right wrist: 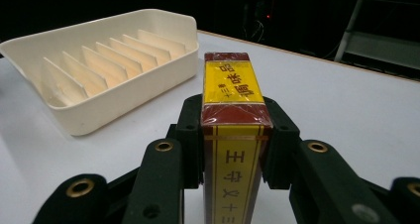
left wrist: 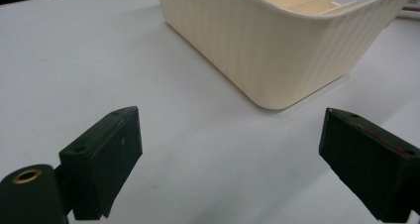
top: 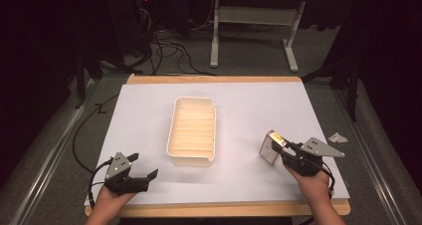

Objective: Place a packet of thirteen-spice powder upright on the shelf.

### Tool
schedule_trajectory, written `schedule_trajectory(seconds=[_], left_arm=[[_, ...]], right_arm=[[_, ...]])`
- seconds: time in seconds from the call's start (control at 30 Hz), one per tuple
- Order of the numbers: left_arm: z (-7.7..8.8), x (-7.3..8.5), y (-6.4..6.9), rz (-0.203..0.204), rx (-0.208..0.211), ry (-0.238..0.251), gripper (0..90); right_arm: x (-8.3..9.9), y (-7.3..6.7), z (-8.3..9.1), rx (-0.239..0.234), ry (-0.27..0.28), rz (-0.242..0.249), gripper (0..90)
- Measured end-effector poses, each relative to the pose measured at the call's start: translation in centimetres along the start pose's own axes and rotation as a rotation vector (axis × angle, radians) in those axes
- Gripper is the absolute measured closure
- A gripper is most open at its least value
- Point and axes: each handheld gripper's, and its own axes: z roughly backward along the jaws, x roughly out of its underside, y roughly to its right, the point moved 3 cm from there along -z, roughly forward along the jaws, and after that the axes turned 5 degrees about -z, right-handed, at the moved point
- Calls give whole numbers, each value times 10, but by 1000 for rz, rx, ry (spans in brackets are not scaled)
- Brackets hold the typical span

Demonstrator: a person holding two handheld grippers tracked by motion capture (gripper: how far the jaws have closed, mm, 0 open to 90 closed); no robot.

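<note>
Your right gripper (top: 284,148) has its jaws clenched on a red-and-yellow box (right wrist: 233,115), pads pressing its two narrow sides; the box stands upright on the tabletop (top: 249,110), at about 4 o'clock from the cream tray (top: 193,130) and well apart from it. Your left gripper (top: 144,169) rests near the tabletop's front edge, at 7 o'clock from the tray, its jaws spread wide with nothing between them but bare tabletop.

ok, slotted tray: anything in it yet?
Empty. The cream tray shows bare dividers in every slot in the high view; the red-and-yellow box is outside it, clamped in the right tool.
</note>
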Motion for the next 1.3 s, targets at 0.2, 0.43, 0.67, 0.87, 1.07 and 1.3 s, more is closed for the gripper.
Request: schedule_trajectory(seconds=[0.2, 0.43, 0.67, 0.87, 1.07, 1.3], left_arm=[[0, -1, 0, 1, 0, 4, 102], [2, -1, -1, 1, 0, 6, 102], [2, -1, -1, 2, 3, 2, 102], [3, -2, -2, 7, 3, 6, 102], [3, -1, -2, 7, 3, 4, 102], [3, -2, -2, 14, 2, 7, 102]], right_arm=[[-6, -7, -4, -39, 7, 19, 680], [-13, -16, -8, -77, 18, 36, 680], [-26, -31, -23, -154, 12, 98, 680], [-37, -35, -34, -203, 8, 108, 681], [-53, -32, -46, -266, 19, 98, 681], [-70, -33, -56, -317, 32, 114, 681]])
